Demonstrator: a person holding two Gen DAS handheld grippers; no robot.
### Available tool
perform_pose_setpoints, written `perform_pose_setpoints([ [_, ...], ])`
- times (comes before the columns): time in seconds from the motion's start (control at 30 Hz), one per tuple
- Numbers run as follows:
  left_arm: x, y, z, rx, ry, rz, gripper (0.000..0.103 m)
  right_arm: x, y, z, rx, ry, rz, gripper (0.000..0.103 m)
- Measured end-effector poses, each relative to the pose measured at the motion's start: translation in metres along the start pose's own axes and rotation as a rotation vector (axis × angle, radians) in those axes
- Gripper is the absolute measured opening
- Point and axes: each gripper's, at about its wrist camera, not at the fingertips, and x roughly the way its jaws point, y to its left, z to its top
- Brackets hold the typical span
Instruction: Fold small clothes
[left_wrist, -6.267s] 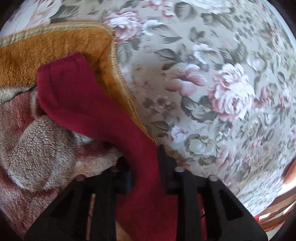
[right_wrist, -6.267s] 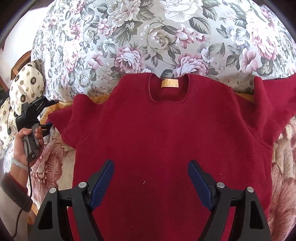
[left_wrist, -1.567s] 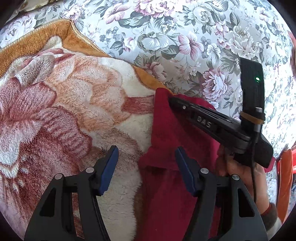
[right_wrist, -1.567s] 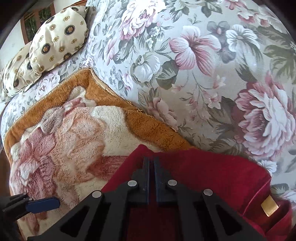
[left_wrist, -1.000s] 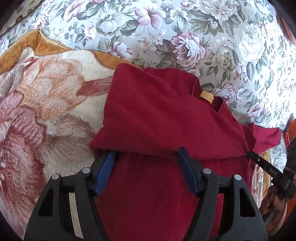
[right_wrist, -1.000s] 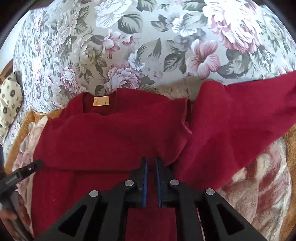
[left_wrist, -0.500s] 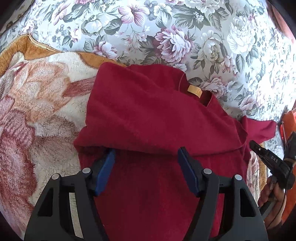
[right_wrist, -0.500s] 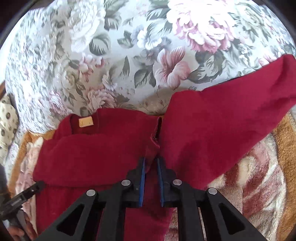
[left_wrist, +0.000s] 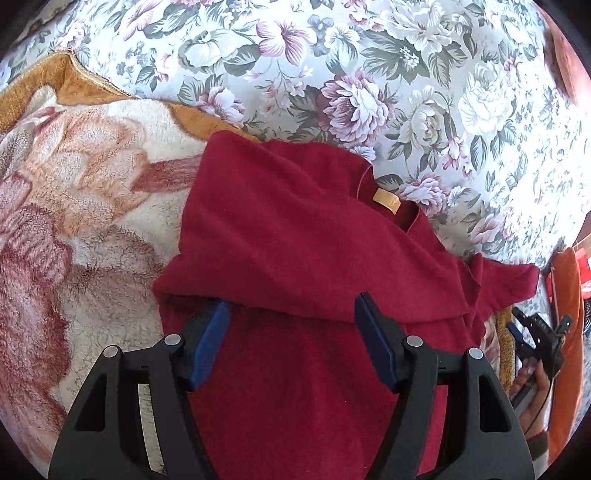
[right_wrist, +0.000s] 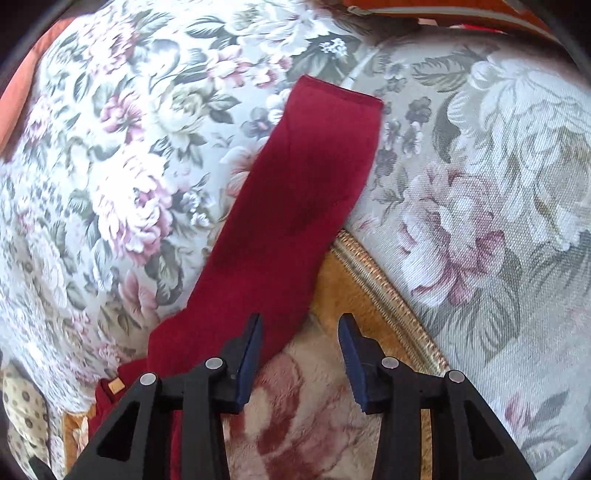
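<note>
One dark red sweater (left_wrist: 295, 236) lying on a plush floral blanket (left_wrist: 74, 206), which sits on floral upholstery (left_wrist: 406, 74). Collar end with yellow neck label (left_wrist: 386, 195) pointing toward the upholstery, hem end running toward the camera, so long axis roughly near-to-far in the left wrist view. One sleeve side folded across the chest, fold edge lying crosswise just beyond the fingertips. One sleeve (right_wrist: 306, 192) stretched out flat in the right wrist view, cuff at the far end on the upholstery, shoulder end at lower left, long axis diagonal lower-left to upper-right, crossing the blanket's gold braided edge (right_wrist: 388, 295).

Left gripper (left_wrist: 291, 319) spread wide, hovering over the sweater body, nothing between the blue pads (left_wrist: 210, 339). Right gripper (right_wrist: 299, 332) also parted, moderately wide, empty; left finger overlapping the sleeve's lower edge in view, contact impossible to confirm; blanket visible between the fingers.

Counts: one sweater, one label, one blanket, two grippers, one patterned cushion (right_wrist: 22, 413) at the lower left edge.

Hidden: sweater hem cut off behind the left gripper body; folded sleeve's cuff not identifiable. Right gripper seen from the left wrist view only partly, at the right edge, with the hand (left_wrist: 532, 380) holding it. Orange object (left_wrist: 569, 332) at the right rim, not identifiable.
</note>
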Motion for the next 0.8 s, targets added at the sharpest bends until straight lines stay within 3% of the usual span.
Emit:
perform_pose_setpoints([
  [0.2,0.002,0.0,0.001,0.008,0.005,0.001,0.069,0.019,0.006,0.018,-0.022,-0.087,0.0,0.04],
  [0.3,0.001,0.002,0.002,0.003,0.001,0.003,0.069,0.023,0.004,0.026,-0.002,-0.121,-0.009,0.02],
  [0.33,0.0,0.003,0.003,-0.003,0.0,-0.001,0.069,0.023,0.002,0.029,0.004,-0.117,-0.017,0.005],
  [0.47,-0.008,0.007,0.005,-0.022,-0.016,-0.018,0.069,-0.015,0.01,0.033,-0.027,-0.168,0.079,0.005],
  [0.6,-0.02,0.016,0.008,-0.052,-0.045,-0.037,0.069,-0.08,0.073,0.026,-0.239,-0.241,0.21,0.005],
  [0.67,-0.028,0.023,0.011,-0.077,-0.071,-0.038,0.069,-0.11,0.124,0.012,-0.357,-0.254,0.317,0.005],
  [0.8,-0.044,0.041,0.016,-0.14,-0.133,-0.044,0.069,-0.121,0.235,-0.058,-0.622,-0.14,0.455,0.005],
])
